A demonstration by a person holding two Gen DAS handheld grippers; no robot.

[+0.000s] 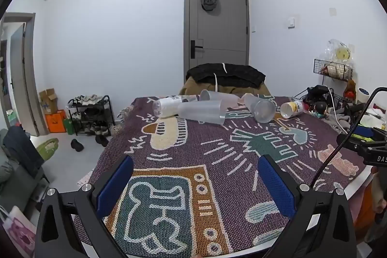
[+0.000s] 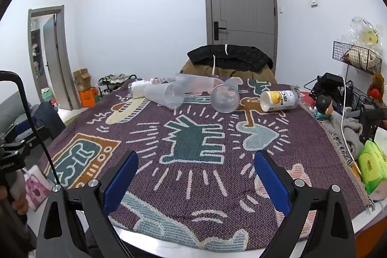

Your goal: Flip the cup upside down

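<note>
Three frosted clear plastic cups lie on their sides at the far end of the patterned cloth. In the left wrist view one cup (image 1: 202,111) lies across the middle, another (image 1: 219,97) behind it, and a third (image 1: 260,108) points its mouth toward me. The right wrist view shows the same cups: left (image 2: 164,94), back (image 2: 196,82), right (image 2: 226,97). My left gripper (image 1: 196,181) is open and empty above the near part of the cloth. My right gripper (image 2: 196,175) is open and empty, also well short of the cups.
A clear bottle (image 1: 169,104) and a yellow-labelled bottle (image 2: 278,99) also lie on their sides by the cups. Cluttered cables, a figurine and a wire rack (image 2: 355,57) crowd the table's right edge. A green tissue pack (image 2: 371,165) lies at the right. A chair with dark clothes (image 1: 225,75) stands behind.
</note>
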